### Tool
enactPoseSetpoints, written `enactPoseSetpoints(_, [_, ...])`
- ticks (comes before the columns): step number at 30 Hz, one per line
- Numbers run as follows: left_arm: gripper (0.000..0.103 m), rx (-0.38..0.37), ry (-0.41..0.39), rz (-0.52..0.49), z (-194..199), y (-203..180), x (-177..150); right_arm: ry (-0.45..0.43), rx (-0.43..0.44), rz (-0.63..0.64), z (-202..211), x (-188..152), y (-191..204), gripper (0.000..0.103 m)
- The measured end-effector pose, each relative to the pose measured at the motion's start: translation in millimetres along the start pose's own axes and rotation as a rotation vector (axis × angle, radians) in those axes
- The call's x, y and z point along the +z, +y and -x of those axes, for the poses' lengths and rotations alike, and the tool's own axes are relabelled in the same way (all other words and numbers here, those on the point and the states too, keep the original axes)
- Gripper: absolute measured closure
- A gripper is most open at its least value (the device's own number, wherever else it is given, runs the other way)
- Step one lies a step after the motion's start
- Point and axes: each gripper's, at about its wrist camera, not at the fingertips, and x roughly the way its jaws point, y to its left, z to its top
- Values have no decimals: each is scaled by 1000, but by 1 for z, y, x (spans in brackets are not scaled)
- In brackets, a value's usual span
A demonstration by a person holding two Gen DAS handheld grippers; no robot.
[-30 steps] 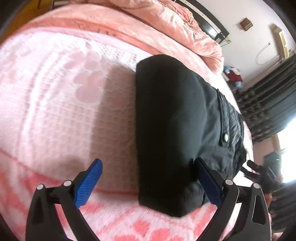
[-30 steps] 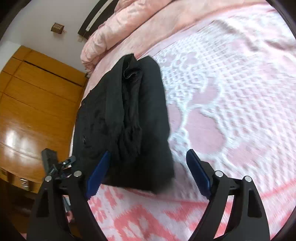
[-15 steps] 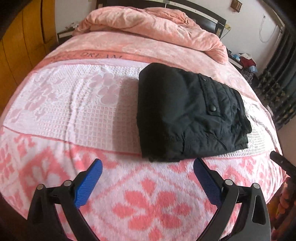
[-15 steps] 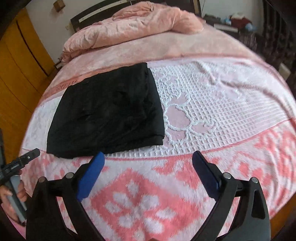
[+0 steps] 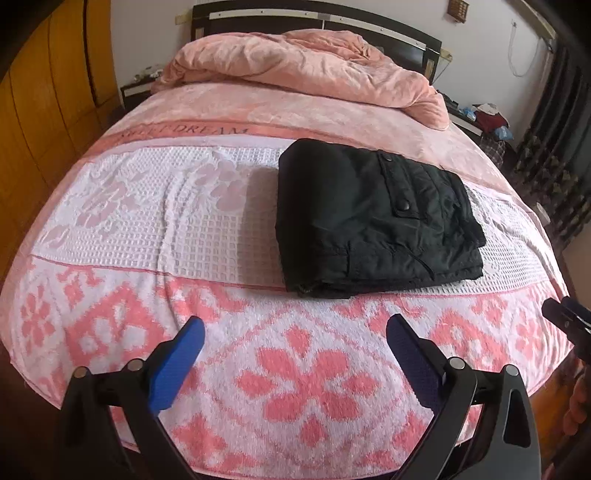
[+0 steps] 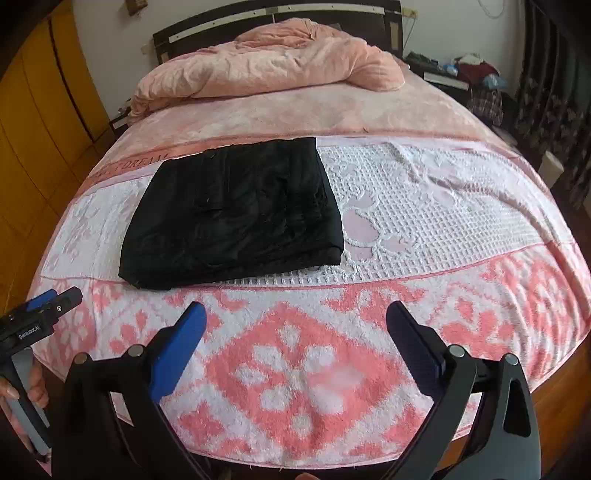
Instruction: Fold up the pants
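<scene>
The black pants [image 5: 373, 221] lie folded into a thick rectangle on the white waffle band of the bedspread, a snap pocket facing up; the same black pants [image 6: 236, 210] show in the right wrist view. My left gripper [image 5: 295, 332] hangs open over the pink flower border, well short of the pants' near edge, nothing between its blue pads. My right gripper [image 6: 295, 317] is also open and empty, held back over the same border. The left gripper [image 6: 44, 306] shows at the right view's left edge, in a hand.
A crumpled pink duvet [image 5: 303, 62] is heaped at the dark headboard [image 5: 317, 18]. Orange wooden wardrobes [image 5: 40, 110] line the left side. A cluttered nightstand [image 6: 469, 74] and dark curtains [image 6: 546, 92] stand to the right. The bed's front edge [image 6: 295, 458] drops to wooden floor.
Both grippers have drawn back and upward from the pants, which sat between their pads a second ago. The pants now lie untouched, farther off. The right jaws stand a little wider.
</scene>
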Motion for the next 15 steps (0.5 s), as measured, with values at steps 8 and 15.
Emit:
enactPoseSetpoints(8, [4, 6, -13, -29, 12, -9, -6, -12, -4, -4, 15, -5, 0, 5])
enactPoseSetpoints(15, [4, 4, -18, -42, 16, -15, -8, -10, 1, 5, 16, -8, 3, 5])
